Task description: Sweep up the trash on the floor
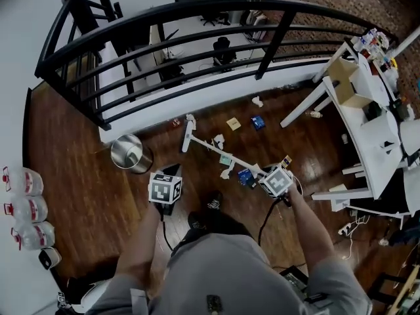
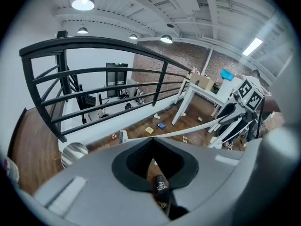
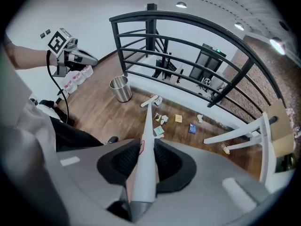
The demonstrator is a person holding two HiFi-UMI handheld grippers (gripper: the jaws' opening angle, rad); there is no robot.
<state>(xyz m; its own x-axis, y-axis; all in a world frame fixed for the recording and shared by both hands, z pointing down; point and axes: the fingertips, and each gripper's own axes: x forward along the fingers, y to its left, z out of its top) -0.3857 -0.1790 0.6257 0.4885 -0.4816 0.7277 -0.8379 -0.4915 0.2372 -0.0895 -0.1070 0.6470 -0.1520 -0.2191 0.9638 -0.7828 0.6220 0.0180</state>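
My right tongs (image 3: 145,157) are clamped on the white handle of the broom (image 3: 147,121). The handle runs between the pads and slants down to the wooden floor (image 1: 79,195). The broom's head rests on the boards near the foot of the black railing (image 1: 197,10). My left tongs (image 2: 151,144) are pressed together with nothing in them, off to the left of the broom and apart from it. The trash (image 1: 233,123) lies scattered on the floor around the broom. It is paper scraps and small packets beside and beyond the handle, between the railing and the white surface (image 1: 367,130) on the right. A shiny metal bin (image 1: 122,147) stands upright left of the broom head.
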